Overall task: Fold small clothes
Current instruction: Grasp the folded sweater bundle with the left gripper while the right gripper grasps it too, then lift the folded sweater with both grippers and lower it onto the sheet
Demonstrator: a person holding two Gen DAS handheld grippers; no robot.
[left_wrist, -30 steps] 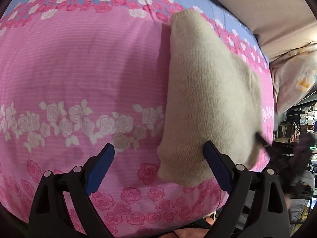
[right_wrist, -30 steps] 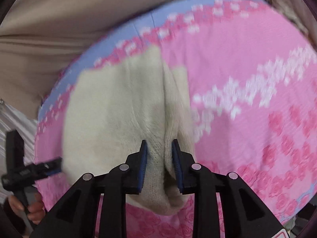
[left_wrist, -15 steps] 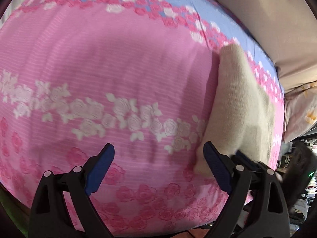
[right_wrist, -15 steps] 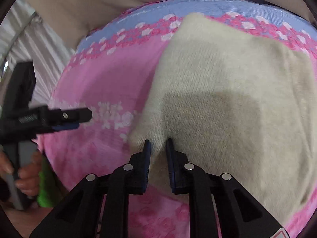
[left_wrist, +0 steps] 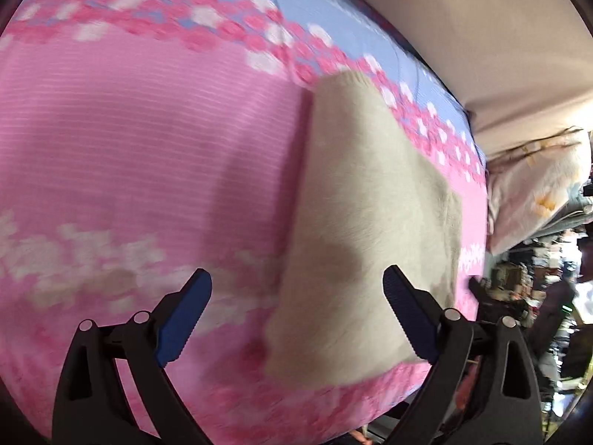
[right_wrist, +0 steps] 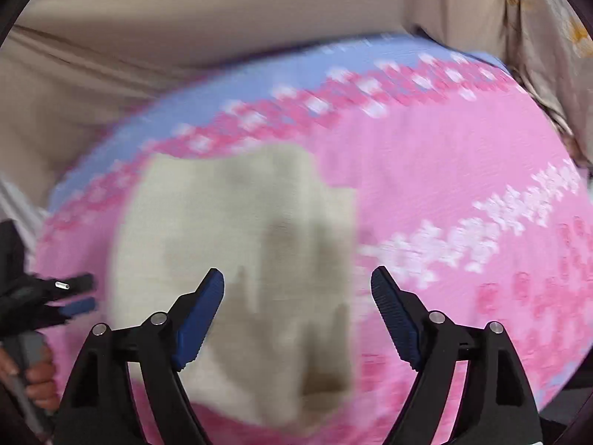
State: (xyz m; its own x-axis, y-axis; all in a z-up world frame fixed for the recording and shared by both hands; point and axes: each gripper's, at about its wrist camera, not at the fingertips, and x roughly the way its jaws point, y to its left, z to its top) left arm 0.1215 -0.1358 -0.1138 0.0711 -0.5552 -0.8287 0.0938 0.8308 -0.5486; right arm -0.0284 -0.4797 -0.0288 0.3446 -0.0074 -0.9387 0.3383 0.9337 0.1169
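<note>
A cream knitted garment (left_wrist: 367, 230) lies folded flat on the pink flowered bedspread (left_wrist: 148, 141). In the left wrist view my left gripper (left_wrist: 296, 311) is open and empty, above the garment's near left edge. In the right wrist view the garment (right_wrist: 237, 244) lies below my right gripper (right_wrist: 298, 311), which is open and empty above its near part. The left gripper (right_wrist: 70, 293) also shows at the left edge of the right wrist view, beside the garment. Both views are blurred by motion.
A beige wall or headboard (right_wrist: 185, 37) runs behind the bed. A pale patterned pillow (left_wrist: 537, 193) lies at the bed's right end. Cluttered shelves (left_wrist: 548, 315) stand beyond the bed's right edge. The bedspread has a blue border (right_wrist: 259, 85) at the far side.
My right gripper was shut on the garment's edge and has opened and let it go; the garment now lies flat. My left gripper has swung back over the garment.
</note>
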